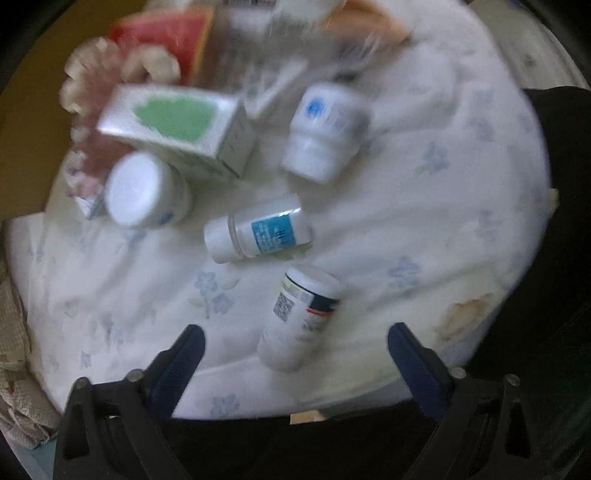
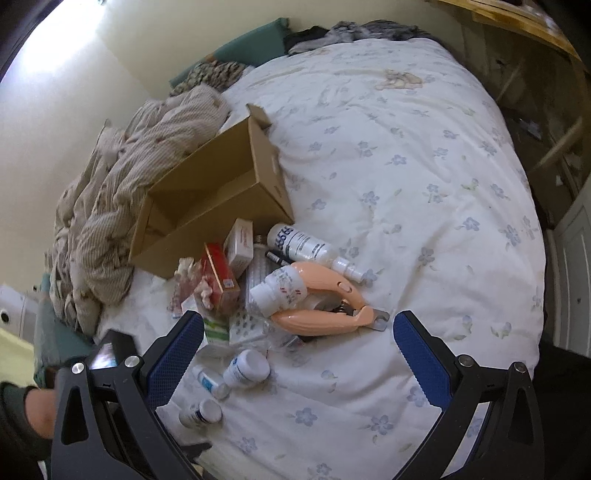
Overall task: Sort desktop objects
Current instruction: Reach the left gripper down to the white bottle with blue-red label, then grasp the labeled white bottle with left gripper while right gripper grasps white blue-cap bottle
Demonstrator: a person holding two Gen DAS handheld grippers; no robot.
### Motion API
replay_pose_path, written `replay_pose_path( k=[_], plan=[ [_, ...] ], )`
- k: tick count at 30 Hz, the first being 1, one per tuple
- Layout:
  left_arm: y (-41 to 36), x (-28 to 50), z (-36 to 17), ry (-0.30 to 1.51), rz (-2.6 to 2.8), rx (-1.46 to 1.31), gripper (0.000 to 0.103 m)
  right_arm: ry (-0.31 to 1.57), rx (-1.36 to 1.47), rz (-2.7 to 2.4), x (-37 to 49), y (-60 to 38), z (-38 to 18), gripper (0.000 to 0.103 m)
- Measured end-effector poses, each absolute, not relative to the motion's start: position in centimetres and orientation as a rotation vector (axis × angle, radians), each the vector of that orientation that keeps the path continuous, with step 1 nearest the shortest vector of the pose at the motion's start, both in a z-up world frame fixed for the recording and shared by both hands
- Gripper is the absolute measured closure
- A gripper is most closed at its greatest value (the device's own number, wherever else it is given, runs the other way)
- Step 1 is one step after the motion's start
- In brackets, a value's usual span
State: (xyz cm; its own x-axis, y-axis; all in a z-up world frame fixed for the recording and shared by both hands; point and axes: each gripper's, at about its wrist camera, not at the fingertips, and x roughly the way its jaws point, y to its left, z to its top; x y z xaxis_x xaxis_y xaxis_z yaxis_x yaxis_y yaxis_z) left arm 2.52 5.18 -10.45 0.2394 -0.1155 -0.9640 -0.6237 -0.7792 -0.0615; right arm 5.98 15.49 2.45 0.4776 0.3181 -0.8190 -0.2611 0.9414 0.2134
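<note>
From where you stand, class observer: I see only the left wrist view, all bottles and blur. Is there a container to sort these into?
Observer: Yes, an open cardboard box lies beside the pile, nothing visible inside it.
Operator: What is the orange blur behind the bottles?
Observer: A peach-coloured clipper tool, with a white bottle resting against it.
Operator: And the other gripper?
Observer: The right gripper is open, holding nothing.

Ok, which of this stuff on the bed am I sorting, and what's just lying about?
To sort: white pill bottles, green-labelled carton, red box, spray bottle, peach clippers, probably into the cardboard box.

Lying about: crumpled blanket, green cushion, dark clothes.
</note>
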Motion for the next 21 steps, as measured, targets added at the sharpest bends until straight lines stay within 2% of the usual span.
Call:
replay_pose_path(
  k=[2,3,4,10,16,17,20,21],
  plan=[
    [5.4,2.5,-11.3,0.706,1.547,-2.087,0.032,1.018,0.060,0.358,6.0,15.4,2.3,0.000],
    [5.6,2.5,-11.6,0.721,1.540,-2.088,0.045,1.022,0.060,0.358,6.0,15.4,2.1,0.000],
    [5.6,2.6,-11.9,0.733,1.534,-2.086,0.065,1.026,0.062,0.355,6.1,15.3,2.0,0.000],
    [5.4,2.8,-8.9,0.778,1.620,-1.976,0.067,1.029,0.028,0.340,6.5,15.6,1.5,0.000],
    [3.4,2.0,-3.3,0.704,1.792,-1.861,0.067,1.055,-0.168,0.429,5.4,19.3,-0.4,0.000],
    [2.8,1.4,-2.4,0.666,1.845,-1.848,0.067,1.088,-0.187,0.479,5.1,20.1,-1.2,0.002],
    [0.9,-0.4,0.0,0.534,2.010,-1.805,0.067,1.145,-0.306,0.512,4.3,22.1,-3.8,0.021],
    [0.4,-0.8,0.4,0.485,2.047,-1.793,0.067,1.154,-0.367,0.504,4.0,22.8,-4.7,0.023]
  ],
)
